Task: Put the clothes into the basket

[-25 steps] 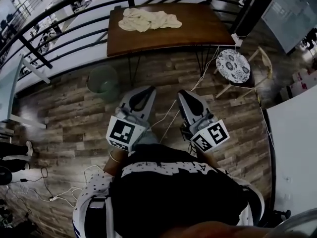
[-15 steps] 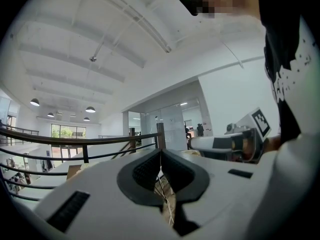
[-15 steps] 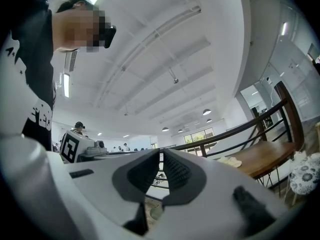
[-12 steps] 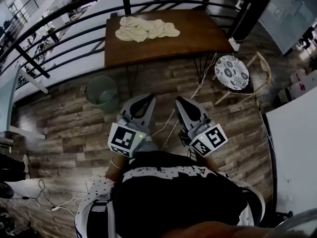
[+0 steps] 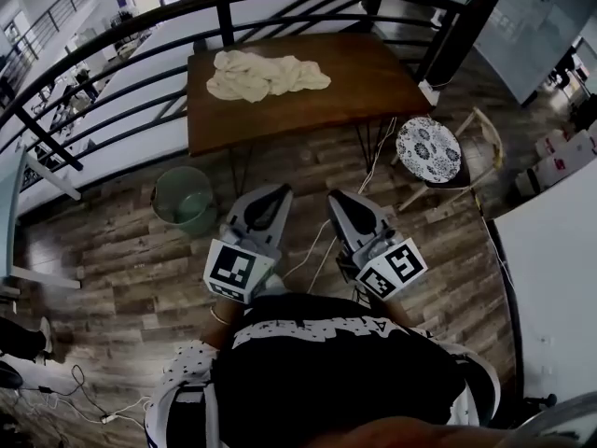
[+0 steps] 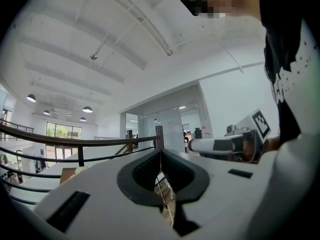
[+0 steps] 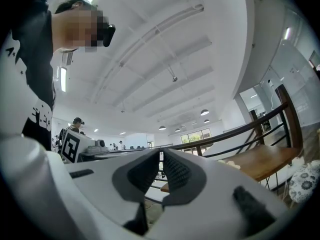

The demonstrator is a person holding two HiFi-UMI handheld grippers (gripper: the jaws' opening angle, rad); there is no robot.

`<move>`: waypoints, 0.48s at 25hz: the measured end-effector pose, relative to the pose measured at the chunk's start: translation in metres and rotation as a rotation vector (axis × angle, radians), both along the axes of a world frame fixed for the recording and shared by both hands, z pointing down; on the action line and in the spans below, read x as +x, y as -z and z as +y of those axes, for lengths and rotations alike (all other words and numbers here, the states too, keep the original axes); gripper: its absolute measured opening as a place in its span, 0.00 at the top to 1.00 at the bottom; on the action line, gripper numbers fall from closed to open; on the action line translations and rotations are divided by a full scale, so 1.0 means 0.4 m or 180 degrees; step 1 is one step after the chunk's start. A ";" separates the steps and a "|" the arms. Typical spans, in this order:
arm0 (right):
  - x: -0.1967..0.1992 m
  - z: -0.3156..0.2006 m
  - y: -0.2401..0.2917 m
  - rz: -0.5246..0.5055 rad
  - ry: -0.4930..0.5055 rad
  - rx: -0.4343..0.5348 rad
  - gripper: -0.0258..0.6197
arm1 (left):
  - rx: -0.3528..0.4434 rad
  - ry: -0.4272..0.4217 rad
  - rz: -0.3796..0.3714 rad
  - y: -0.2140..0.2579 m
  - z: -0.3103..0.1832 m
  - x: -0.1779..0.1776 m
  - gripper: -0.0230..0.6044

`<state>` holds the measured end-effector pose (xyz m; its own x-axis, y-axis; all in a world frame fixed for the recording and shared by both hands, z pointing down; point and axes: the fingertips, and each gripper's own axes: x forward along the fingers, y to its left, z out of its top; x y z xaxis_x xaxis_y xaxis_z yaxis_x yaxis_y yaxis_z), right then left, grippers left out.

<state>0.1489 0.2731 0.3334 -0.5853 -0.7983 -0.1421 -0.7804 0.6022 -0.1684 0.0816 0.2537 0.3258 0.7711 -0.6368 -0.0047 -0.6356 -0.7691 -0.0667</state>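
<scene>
**Cream clothes heaped on the table, both claws empty**

Wooden table [image 5: 373, 77] carries the cream clothes [image 5: 266, 73] at its left end. The green basket [image 5: 184, 199] stands on the floor just off the table's front left corner. Short of the table's front edge, the left gripper [image 5: 278, 192] and right gripper [image 5: 338, 199] hover side by side, jaws pressed together on nothing.

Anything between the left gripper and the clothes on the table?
Head view: from the left gripper to the clothes, only wood floor, then the table's near edge and top. The basket sits left of that line.
</scene>
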 end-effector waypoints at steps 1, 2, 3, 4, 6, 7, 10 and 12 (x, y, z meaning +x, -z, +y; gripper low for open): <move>-0.004 -0.013 -0.001 0.0013 0.0002 -0.0012 0.91 | -0.0004 0.0003 0.0007 -0.001 -0.011 -0.004 0.94; -0.009 -0.027 -0.003 0.0022 0.0011 -0.0029 0.91 | -0.0014 0.0015 0.0016 -0.002 -0.023 -0.009 0.94; -0.015 -0.041 -0.005 0.0024 0.0026 -0.0049 0.91 | -0.0031 0.0032 0.0029 -0.003 -0.035 -0.015 0.94; -0.023 -0.053 -0.006 0.0022 0.0045 -0.0069 0.91 | -0.0053 0.0046 0.0044 -0.005 -0.047 -0.021 0.94; -0.040 -0.076 -0.009 0.0034 0.0085 -0.0102 0.91 | -0.0091 0.0058 0.0087 -0.007 -0.070 -0.032 0.94; -0.048 -0.087 -0.010 0.0047 0.0108 -0.0111 0.91 | -0.0100 0.0062 0.0111 -0.006 -0.082 -0.036 0.94; -0.067 -0.109 -0.007 0.0032 0.0155 -0.0124 0.91 | -0.0123 0.0066 0.0133 -0.010 -0.109 -0.048 0.94; -0.070 -0.123 0.001 -0.0002 0.0148 -0.0114 0.91 | -0.0120 0.0048 0.0098 -0.012 -0.118 -0.050 0.94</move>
<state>0.1208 0.2239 0.3331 -0.6218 -0.7748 -0.1143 -0.7515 0.6314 -0.1911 0.0614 0.2065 0.3307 0.7612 -0.6486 -0.0042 -0.6485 -0.7610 -0.0180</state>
